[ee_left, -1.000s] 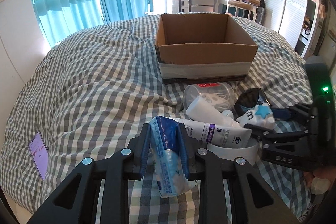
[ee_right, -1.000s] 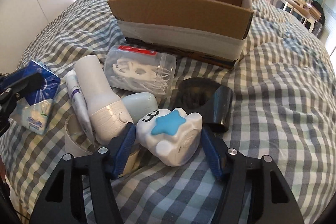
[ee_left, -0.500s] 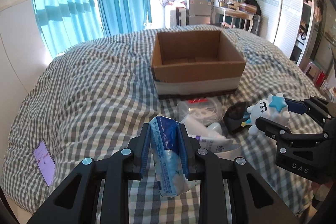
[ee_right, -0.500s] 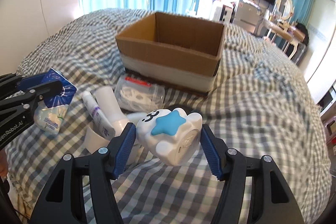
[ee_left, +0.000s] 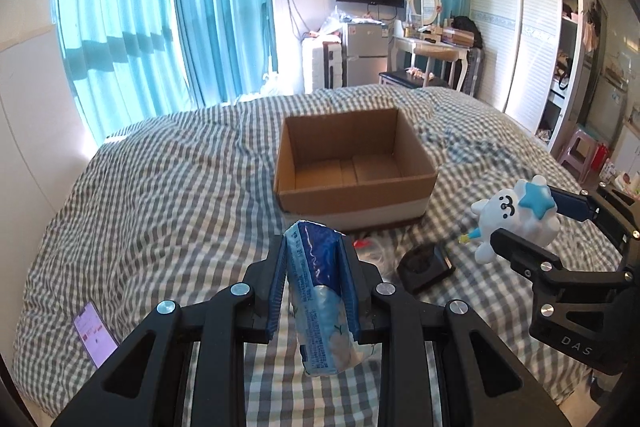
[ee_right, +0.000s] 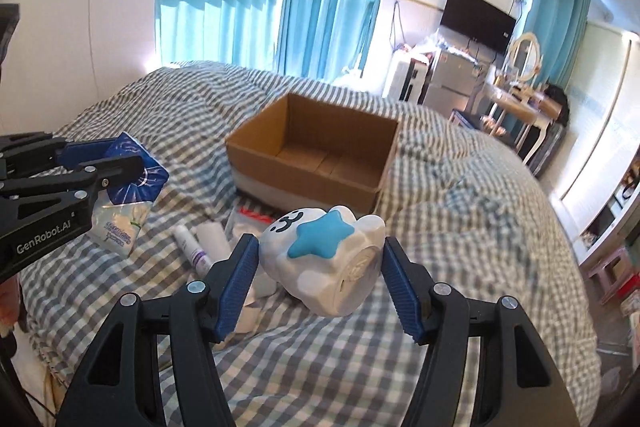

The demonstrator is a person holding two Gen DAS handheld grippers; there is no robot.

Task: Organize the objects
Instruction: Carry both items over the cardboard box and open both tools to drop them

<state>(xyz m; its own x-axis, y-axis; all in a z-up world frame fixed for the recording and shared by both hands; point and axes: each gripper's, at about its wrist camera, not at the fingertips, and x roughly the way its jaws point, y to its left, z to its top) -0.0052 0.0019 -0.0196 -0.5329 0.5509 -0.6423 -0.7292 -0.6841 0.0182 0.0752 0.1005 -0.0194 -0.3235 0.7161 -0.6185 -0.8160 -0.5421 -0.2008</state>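
Open brown cardboard box (ee_left: 354,167) on grey-and-white checked bed (ee_left: 160,195), as landmark. Left claw (ee_left: 314,283) pressed onto blue-and-white soft tissue pack (ee_left: 320,291), held in the air on the near side of the box. Right claw (ee_right: 320,267) pinching white cloud-shaped toy with blue star (ee_right: 324,259), lifted above the bed, near the box's front right corner. Between box and claws, on the bed: white tube with purple band (ee_right: 192,249), clear plastic bag with red strip (ee_right: 250,221), black cup on its side (ee_left: 426,265). Far left of the box, purple-screened phone (ee_left: 95,335) flat on the bed.
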